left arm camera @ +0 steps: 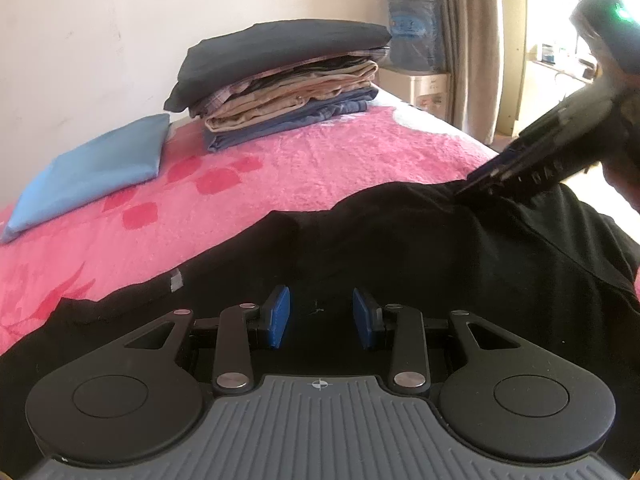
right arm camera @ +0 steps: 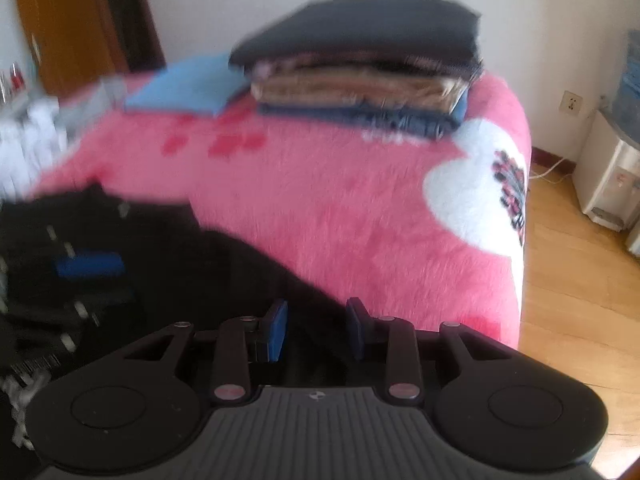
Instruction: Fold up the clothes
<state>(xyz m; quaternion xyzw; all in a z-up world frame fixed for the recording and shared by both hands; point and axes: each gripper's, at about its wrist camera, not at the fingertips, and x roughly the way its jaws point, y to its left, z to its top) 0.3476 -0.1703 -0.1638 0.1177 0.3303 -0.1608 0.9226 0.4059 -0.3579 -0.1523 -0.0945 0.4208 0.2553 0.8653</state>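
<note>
Your left tool [left arm camera: 321, 317] hangs just above the crumpled black cloth garment [left arm camera: 400, 248], its two blue-padded fingers [left arm camera: 279, 316] spread apart with nothing between them. The garment lies across the near edge of the bed, on the fluffy pink blanket [left arm camera: 320, 160], and a small grey tag [left arm camera: 175, 281] shows near its left edge.

Your right tool [right arm camera: 317, 330] also has its fingers parted and empty; in the right wrist view it sits over the right end of the same black garment [right arm camera: 224, 264], at the corner of the bed. Seen from the left wrist view, this right tool [left arm camera: 480, 180] reaches down from the upper right, its tips at the far fold of the garment; whether they touch the cloth cannot be told.

At the far side of the bed stands a stack of folded clothes [left arm camera: 288, 84]: a dark piece on top, beige layers in the middle, blue denim at the bottom. Just left of the stack lies a flat folded light-blue cloth [left arm camera: 92, 168]. A large white heart shape [right arm camera: 472, 196] marks the blanket near the right edge. Beyond the bed, a white water dispenser [right arm camera: 612, 184] stands on the wooden floor [right arm camera: 572, 304].
</note>
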